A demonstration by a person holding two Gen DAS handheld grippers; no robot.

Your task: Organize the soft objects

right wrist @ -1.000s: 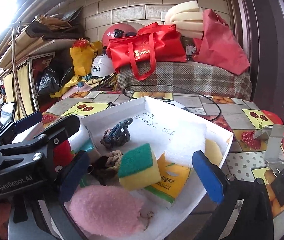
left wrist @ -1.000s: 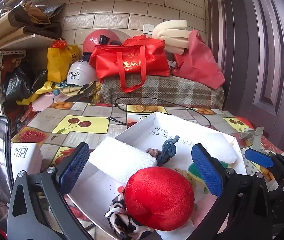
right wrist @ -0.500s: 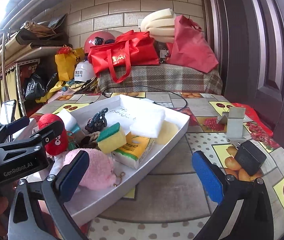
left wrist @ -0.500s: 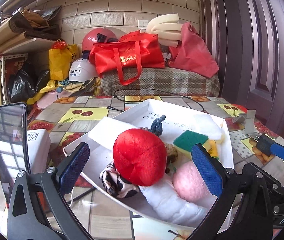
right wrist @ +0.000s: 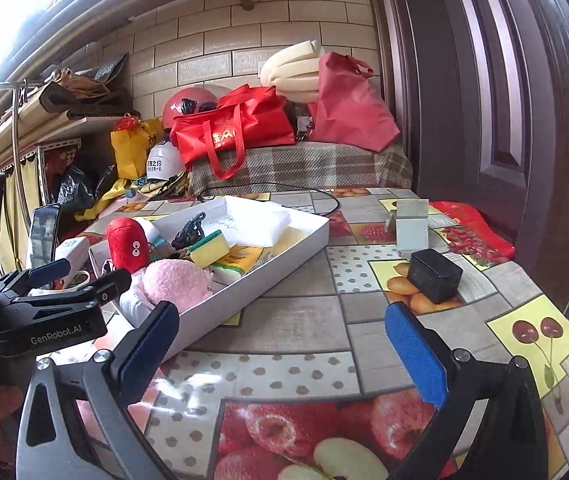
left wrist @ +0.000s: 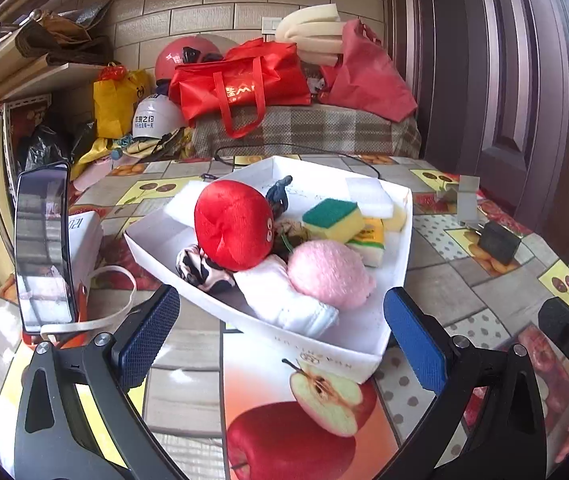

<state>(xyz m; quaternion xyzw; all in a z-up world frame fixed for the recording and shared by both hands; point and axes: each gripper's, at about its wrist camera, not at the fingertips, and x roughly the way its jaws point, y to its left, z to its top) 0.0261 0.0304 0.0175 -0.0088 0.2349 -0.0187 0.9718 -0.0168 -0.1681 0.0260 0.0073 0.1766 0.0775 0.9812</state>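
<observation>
Both grippers are hanging back from the white box, jaws spread wide and holding nothing. The left gripper is sitting at the bottom of its frame, facing the box's near corner; the right gripper is off to the side, over bare tablecloth. That stand-off probably means the sorting is finished, or a pause before another pick.

The soft things are all lying inside the box, centre of the left view: a round red plush toy, a fuzzy pink puff, a folded white cloth, a green-topped yellow sponge and a white foam block. The box is looking like thin folded cardboard.
</observation>
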